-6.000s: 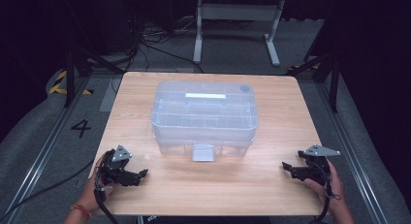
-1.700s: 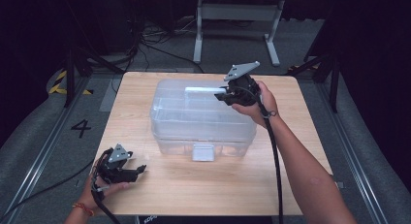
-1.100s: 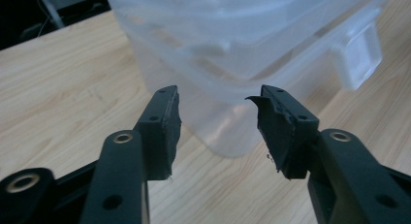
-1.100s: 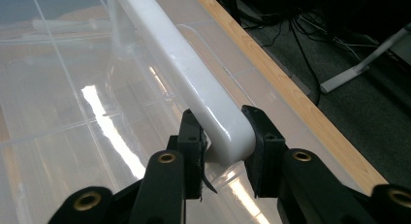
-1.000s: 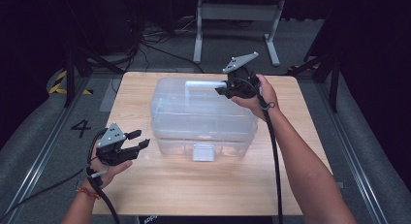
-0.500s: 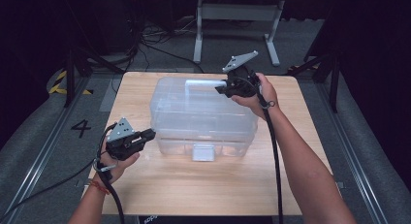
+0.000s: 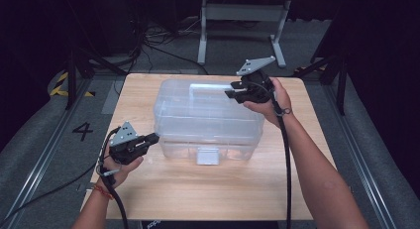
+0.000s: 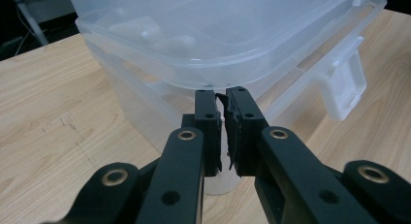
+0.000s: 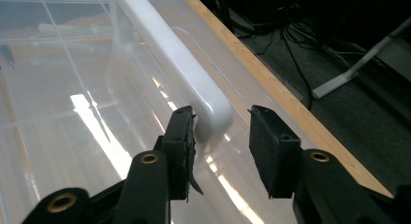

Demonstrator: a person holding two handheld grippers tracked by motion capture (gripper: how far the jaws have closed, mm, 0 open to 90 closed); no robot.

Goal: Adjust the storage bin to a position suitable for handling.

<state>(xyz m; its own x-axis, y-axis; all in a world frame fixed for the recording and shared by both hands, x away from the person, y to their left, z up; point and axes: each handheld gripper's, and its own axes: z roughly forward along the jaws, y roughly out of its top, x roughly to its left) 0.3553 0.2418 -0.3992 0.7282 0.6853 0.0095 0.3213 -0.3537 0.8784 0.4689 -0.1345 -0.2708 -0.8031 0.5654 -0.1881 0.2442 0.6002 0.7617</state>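
High view: the clear storage box (image 7: 208, 122) sits mid-tabletop (image 7: 213, 189); your left hand-held gripper (image 7: 151, 138) rests at its left front corner, your right hand-held gripper (image 7: 232, 93) at the lid's far right.

Left gripper view: your jaws have just closed with nothing between them, tips right under the lid rim (image 8: 203, 81); keep them braced there.

Right gripper view: jaws have just been opening and now straddle the white handle (image 9: 179, 64) end; centre it, then squeeze squarely.
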